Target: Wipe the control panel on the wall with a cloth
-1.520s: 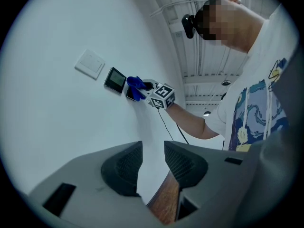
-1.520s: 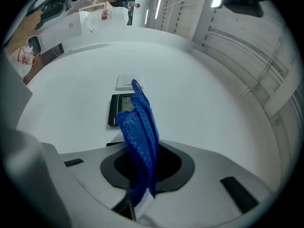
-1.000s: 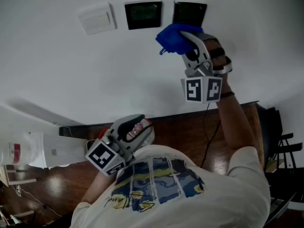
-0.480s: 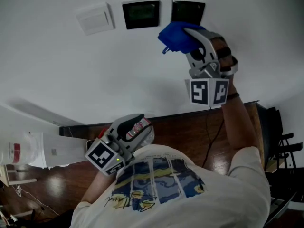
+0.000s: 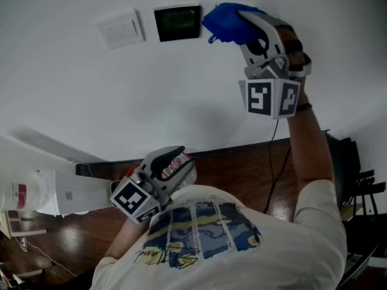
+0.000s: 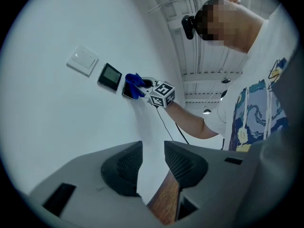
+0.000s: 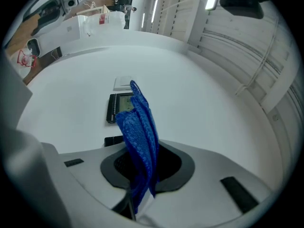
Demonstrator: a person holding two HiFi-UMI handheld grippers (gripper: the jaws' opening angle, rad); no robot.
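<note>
Our right gripper (image 5: 240,26) has its jaws pressed together on a fold of the blue cloth (image 5: 225,23). In the right gripper view the cloth (image 7: 139,127) stands up out of the gripper (image 7: 142,177) in a tall ridge, clamped at its lower end.

The free end of the cloth lies at the wall (image 5: 91,95), over a dark panel (image 6: 126,90). Only a sliver of that panel (image 7: 114,140) shows beside the jaws. We judge the cloth to be touching it, though no view shows the contact itself.

Just beside it to the left sits the screened panel (image 5: 177,22), uncovered, and beyond that a white switch plate (image 5: 122,27). All three are in a row on the wall.

Our left gripper (image 5: 158,175) hangs low by our chest, well apart from the panels. Its jaws (image 6: 149,167) stand a little apart with nothing between them.

We take the step in hand to be the wiping itself, with the cloth on the right-hand panel of the row.

The next move calls for keeping the pinch firm and the cloth flat against the panel face. We would sweep it sideways, most likely left onto the screened panel (image 7: 118,107), with light, even pressure so the fold does not roll up or slip from the jaws. The left gripper has no part in this.
</note>
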